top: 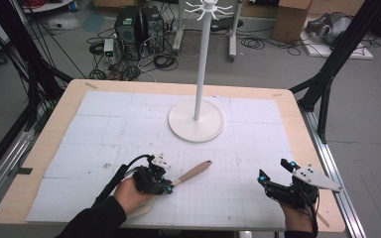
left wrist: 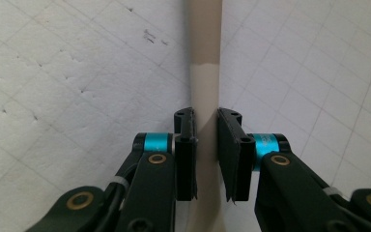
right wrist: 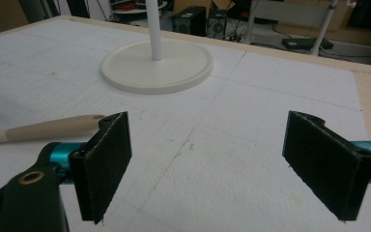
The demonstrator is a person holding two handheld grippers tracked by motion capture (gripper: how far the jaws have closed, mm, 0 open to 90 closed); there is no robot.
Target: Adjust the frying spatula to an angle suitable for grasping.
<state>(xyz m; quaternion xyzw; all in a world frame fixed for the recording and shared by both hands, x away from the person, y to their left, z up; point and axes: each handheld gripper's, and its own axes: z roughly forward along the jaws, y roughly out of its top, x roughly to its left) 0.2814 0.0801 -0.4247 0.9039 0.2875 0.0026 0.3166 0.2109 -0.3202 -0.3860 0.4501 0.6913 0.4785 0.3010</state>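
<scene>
Left tool [left wrist: 206, 140] over spatula [left wrist: 206, 87], blade hidden

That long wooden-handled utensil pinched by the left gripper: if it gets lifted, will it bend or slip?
The utensil looks like a rigid stick, so it probably stays stiff. The left gripper has its flat black fingers shut on the narrow pale shaft, which looks smooth, so it might swivel or slide. Held partway along, the darker handle end could droop.

Matt wooden spatula handle [left wrist: 206, 38], rough white foam mat [top: 104, 134], smooth white stand base [right wrist: 157, 67], wood-edged table [top: 62, 106]
</scene>
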